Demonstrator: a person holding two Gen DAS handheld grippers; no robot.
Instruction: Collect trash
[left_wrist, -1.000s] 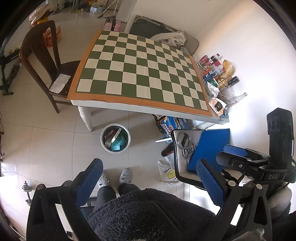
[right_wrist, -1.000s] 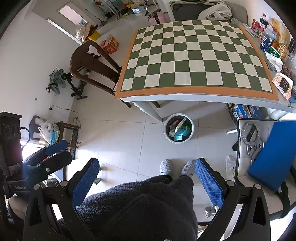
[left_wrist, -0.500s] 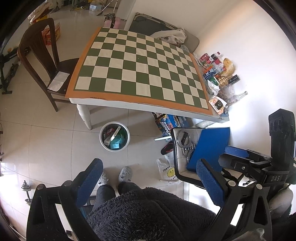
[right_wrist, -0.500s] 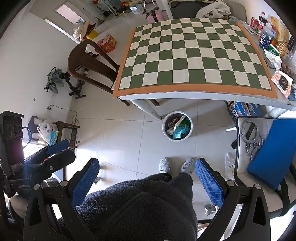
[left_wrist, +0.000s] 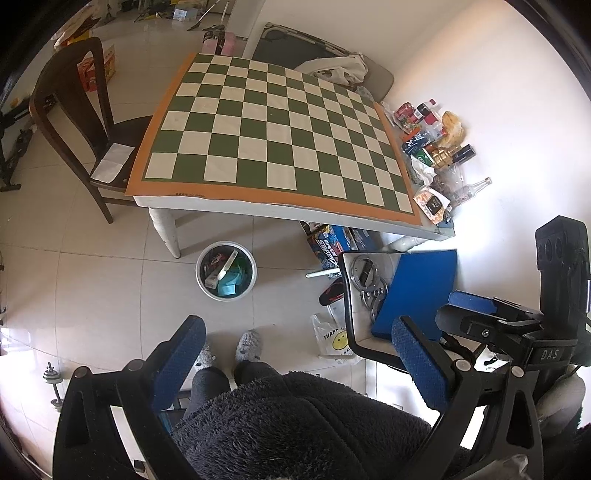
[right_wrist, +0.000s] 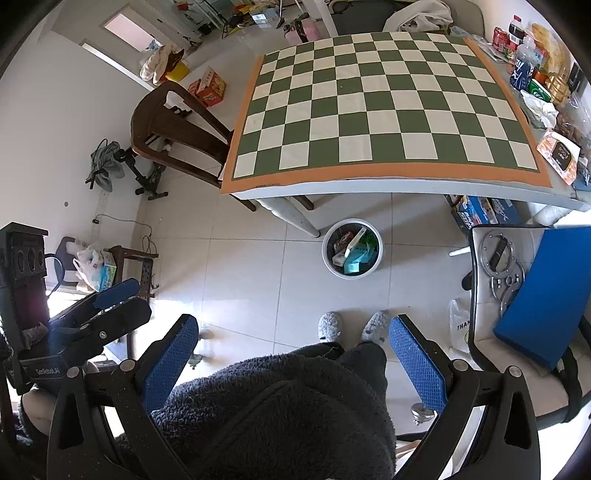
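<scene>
A white round trash bin (left_wrist: 226, 271) stands on the tiled floor by the table leg, holding several pieces of trash; it also shows in the right wrist view (right_wrist: 351, 253). The table carries a green-and-white checkered mat (left_wrist: 273, 129), bare of trash in both views (right_wrist: 384, 103). My left gripper (left_wrist: 295, 354) is open and empty, held high above the floor over the person's lap. My right gripper (right_wrist: 291, 350) is open and empty, at a similar height. Each gripper shows in the other's view, at the side.
Snacks, cans and bottles (left_wrist: 432, 147) crowd the table's right edge by the wall. A dark wooden chair (left_wrist: 77, 122) stands left of the table. A chair with a blue pad (left_wrist: 417, 291) and metal rings is at the right. A yellow smiley bag (left_wrist: 334, 338) lies on the floor.
Both grippers have risen and drawn back a little, so the table and bin sit slightly farther up and smaller in view. Both stay open and empty.
</scene>
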